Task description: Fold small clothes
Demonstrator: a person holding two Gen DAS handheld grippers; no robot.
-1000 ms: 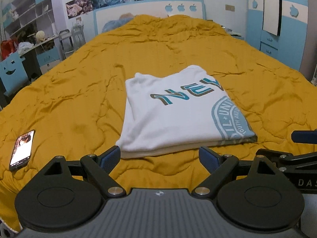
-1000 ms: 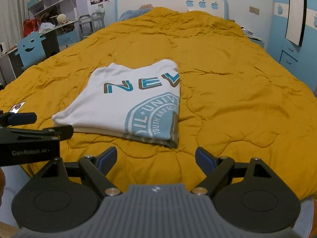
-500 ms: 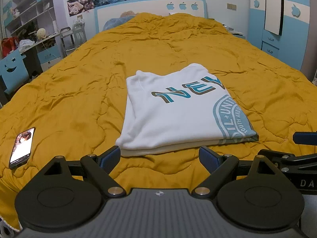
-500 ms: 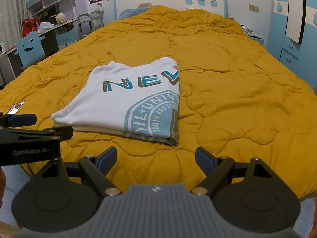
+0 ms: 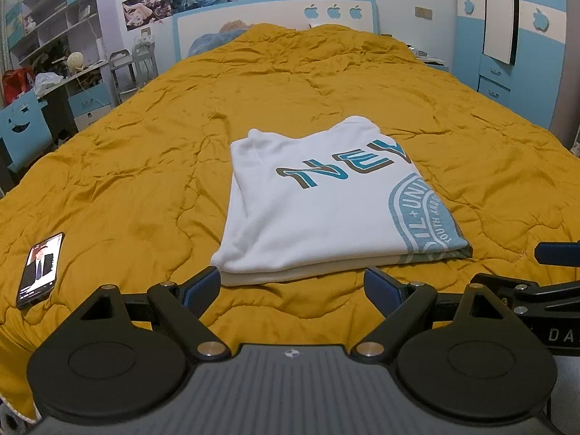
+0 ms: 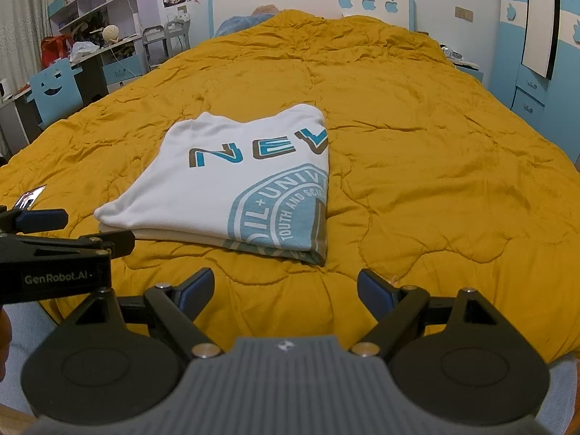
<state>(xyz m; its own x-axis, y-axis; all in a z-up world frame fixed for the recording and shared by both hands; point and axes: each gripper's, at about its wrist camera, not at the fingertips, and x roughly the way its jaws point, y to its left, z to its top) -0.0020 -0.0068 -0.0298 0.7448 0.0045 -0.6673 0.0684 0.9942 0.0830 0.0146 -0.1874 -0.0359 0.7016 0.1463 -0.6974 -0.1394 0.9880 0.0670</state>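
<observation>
A white T-shirt (image 5: 319,210) with blue and brown lettering and a round blue emblem lies folded into a rectangle on the mustard-yellow quilt (image 5: 127,188). It also shows in the right wrist view (image 6: 232,185). My left gripper (image 5: 291,288) is open and empty, just short of the shirt's near edge. My right gripper (image 6: 284,288) is open and empty, near the shirt's near right corner, above the quilt's front edge. Each gripper shows at the side of the other's view, the right one (image 5: 554,253) and the left one (image 6: 47,217).
A phone (image 5: 40,270) with a lit screen lies on the quilt at the near left. A desk, shelves and a blue chair (image 5: 25,127) stand left of the bed. A blue wardrobe (image 5: 518,36) stands at the right. A headboard (image 5: 275,11) is at the far end.
Both grippers have risen or drawn back very slightly, so the shirt sits a little higher in view. The shirt and phone have not moved.
</observation>
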